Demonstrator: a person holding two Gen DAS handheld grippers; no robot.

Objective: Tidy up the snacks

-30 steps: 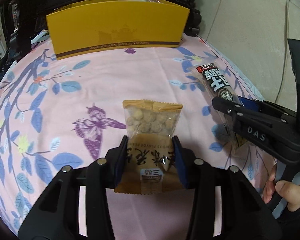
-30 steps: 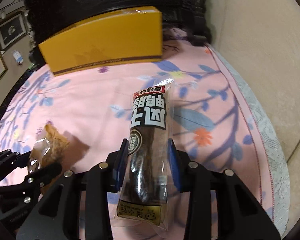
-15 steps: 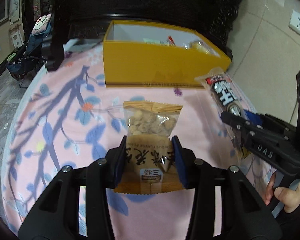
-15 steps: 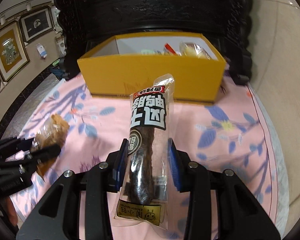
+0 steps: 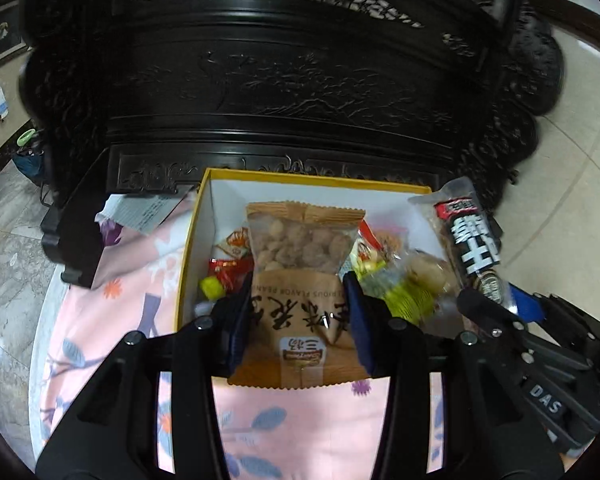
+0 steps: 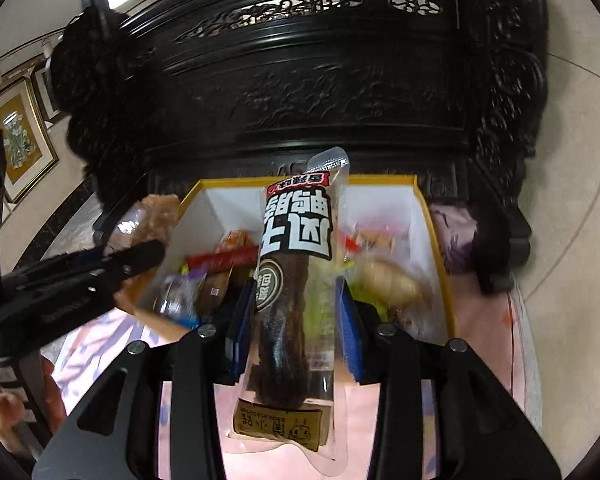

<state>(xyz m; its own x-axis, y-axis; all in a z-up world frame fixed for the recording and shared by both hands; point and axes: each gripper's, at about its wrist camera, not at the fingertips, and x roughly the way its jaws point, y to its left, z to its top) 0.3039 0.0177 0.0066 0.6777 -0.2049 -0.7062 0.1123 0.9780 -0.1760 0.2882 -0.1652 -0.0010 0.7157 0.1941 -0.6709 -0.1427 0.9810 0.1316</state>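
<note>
My left gripper [image 5: 298,300] is shut on a tan peanut packet [image 5: 300,248] and holds it over the open yellow box [image 5: 188,240]. My right gripper [image 6: 296,308] is shut on a long clear packet with a dark snack stick [image 6: 296,264] and holds it over the same box [image 6: 436,240]. The box has white inner walls and holds several wrapped snacks [image 5: 400,280]. In the left wrist view the right gripper [image 5: 496,312] and its stick packet [image 5: 470,240] are at the right. In the right wrist view the left gripper [image 6: 112,264] is at the left.
The box stands on a pink floral tablecloth [image 5: 280,420] at the table's far edge. A dark carved wooden chair back [image 5: 280,80] rises right behind it. A white paper slip [image 5: 140,212] lies left of the box. Tiled floor [image 5: 4,260] lies beyond the table.
Both grippers have moved forward and up with their packets, from over the tablecloth to above the open box. The box's inside now shows from above.
</note>
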